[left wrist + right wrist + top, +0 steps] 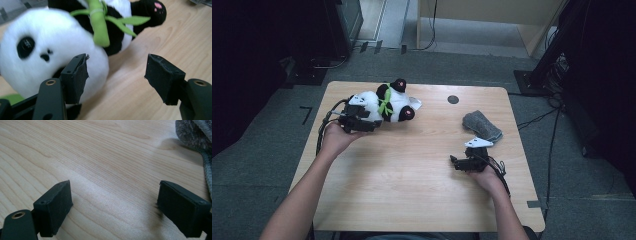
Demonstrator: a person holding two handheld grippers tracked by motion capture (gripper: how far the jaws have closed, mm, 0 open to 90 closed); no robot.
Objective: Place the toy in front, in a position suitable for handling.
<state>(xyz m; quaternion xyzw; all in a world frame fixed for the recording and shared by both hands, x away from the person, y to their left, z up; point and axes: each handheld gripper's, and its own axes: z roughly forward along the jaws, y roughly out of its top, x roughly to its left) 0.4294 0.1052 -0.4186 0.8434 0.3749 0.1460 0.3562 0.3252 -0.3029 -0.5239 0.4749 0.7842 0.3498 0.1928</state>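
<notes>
A black and white panda plush (388, 104) with a green bamboo sprig lies on its side at the back left of the wooden table (412, 170). My left gripper (371, 120) is open right beside it. In the left gripper view the panda's white head (37, 50) sits just behind the left fingertip (76, 77), and bare wood lies between the jaws of the left gripper (117, 67). My right gripper (458, 162) hovers open low over the table at the right. The right gripper (113, 192) has nothing but wood between its jaws.
A folded grey cloth (482, 125) lies at the right of the table, just beyond the right gripper, and its edge (197, 135) shows in the right gripper view. A small dark round spot (453, 99) marks the table's back. Cables and dark stands surround the table.
</notes>
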